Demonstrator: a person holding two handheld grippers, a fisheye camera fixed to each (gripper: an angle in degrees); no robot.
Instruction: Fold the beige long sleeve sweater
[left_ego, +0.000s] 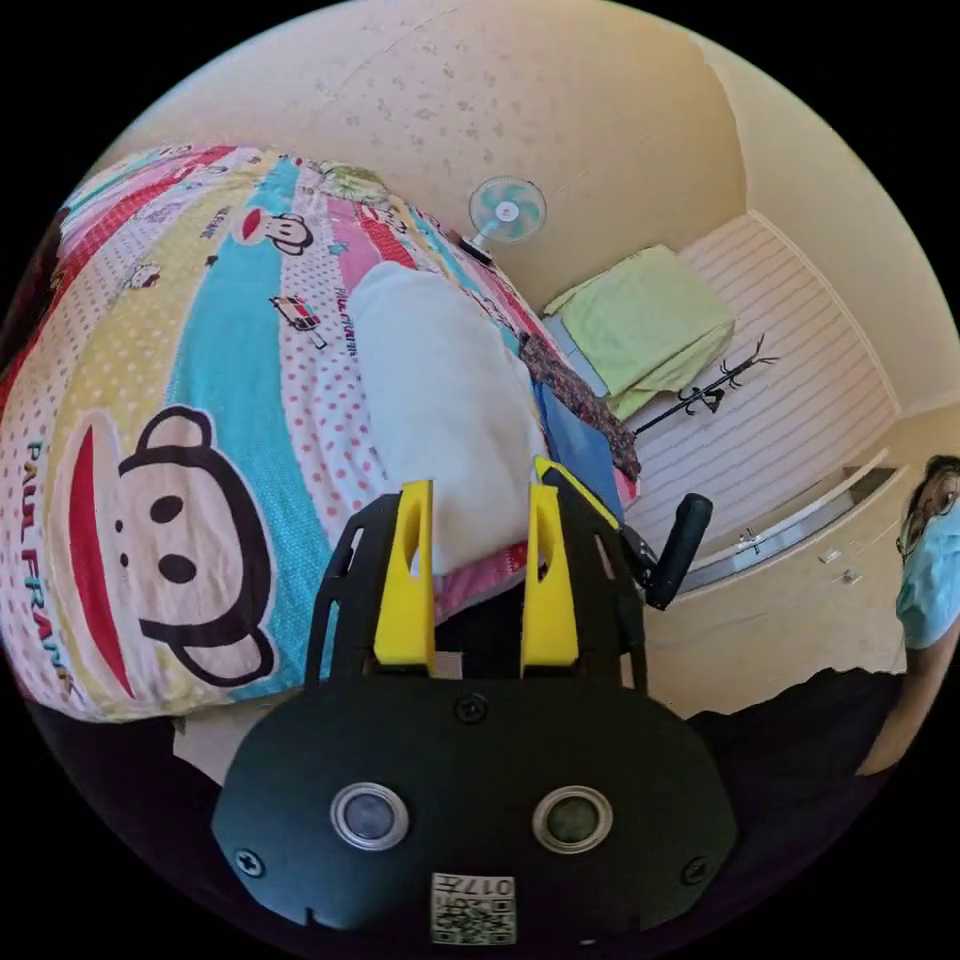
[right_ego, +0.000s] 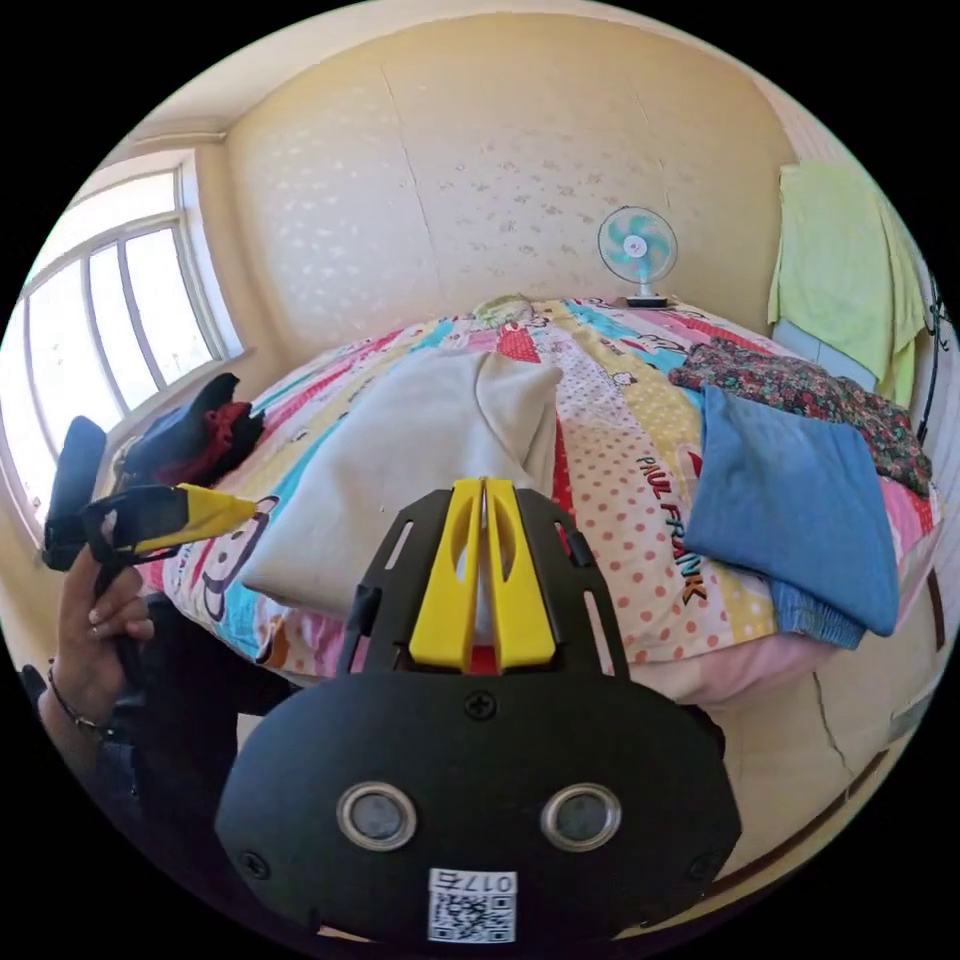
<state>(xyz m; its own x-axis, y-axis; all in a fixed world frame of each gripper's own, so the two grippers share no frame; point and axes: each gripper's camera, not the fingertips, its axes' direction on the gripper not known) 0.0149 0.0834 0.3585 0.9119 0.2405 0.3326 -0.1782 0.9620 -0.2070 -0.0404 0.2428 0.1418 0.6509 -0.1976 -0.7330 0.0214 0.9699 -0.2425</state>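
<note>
Folded beige sweater lies on the bed near its front edge, bare bedspread between it and the blue garment. Left gripper: jaws apart, empty. Right gripper: jaws together, empty.

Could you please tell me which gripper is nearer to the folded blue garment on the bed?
Probably the right gripper: the blue garment lies just beside it, whereas the left gripper sits beyond the beige sweater.

Matt cloth sweater lies on printed cotton-like bedspread; tongs look smooth yellow plastic.
</note>
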